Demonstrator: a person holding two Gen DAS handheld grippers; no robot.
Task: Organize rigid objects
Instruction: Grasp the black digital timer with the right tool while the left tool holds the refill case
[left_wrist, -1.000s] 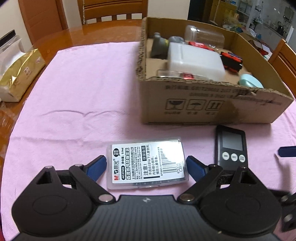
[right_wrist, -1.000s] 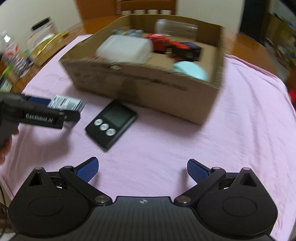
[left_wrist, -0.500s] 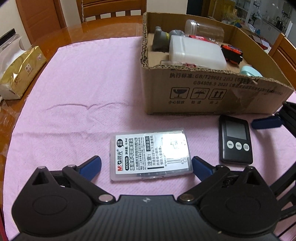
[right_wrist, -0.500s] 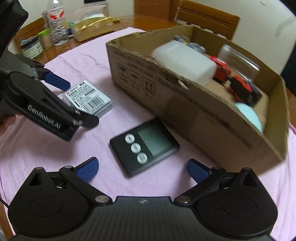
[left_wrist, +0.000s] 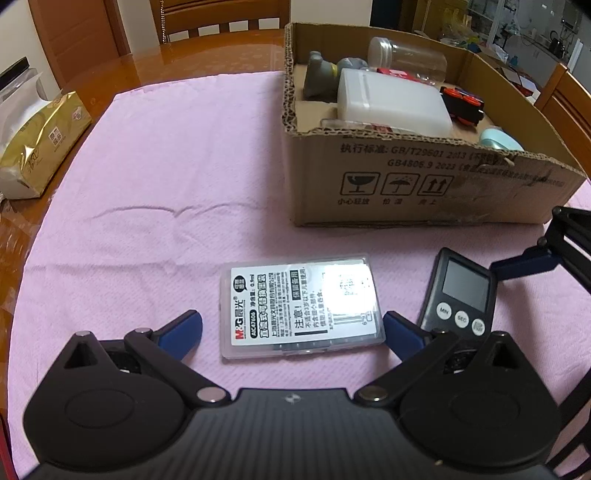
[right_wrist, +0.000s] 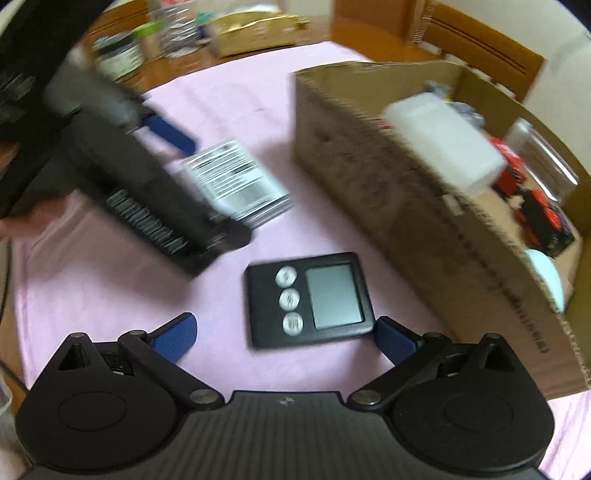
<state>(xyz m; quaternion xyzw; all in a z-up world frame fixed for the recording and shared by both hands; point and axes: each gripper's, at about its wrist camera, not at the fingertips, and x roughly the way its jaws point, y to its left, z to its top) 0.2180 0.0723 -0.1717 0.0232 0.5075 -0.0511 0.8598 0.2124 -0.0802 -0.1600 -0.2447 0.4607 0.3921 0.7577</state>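
Straddling the clear plastic case (left_wrist: 301, 304), the left gripper (left_wrist: 291, 328) hangs with its jaws spread as wide as they go. They have just been opening, and the case lies flat between the blue pads with neither one pressing on it. Its long axis runs left to right, straight across the gap, so the pads face the two short ends. That is the relation to watch: a close here would take the case lengthwise, with little room to spare.

Over to the right gripper (right_wrist: 284, 338), also wide open and empty. The black timer (right_wrist: 308, 299) lies just beyond its fingertips, flat on the pink cloth (left_wrist: 166, 166), buttons to the left of the screen in that view. It sits a little right of centre, near the right pad, and the picture is smeared with motion.

So each hand has its own target, the left nearer the case, the right nearer the timer. Beyond both, far and to the right, stands the cardboard box (left_wrist: 424, 184), already holding a white container (left_wrist: 391, 99), a clear jar and toy cars. My guess is both items are headed there.
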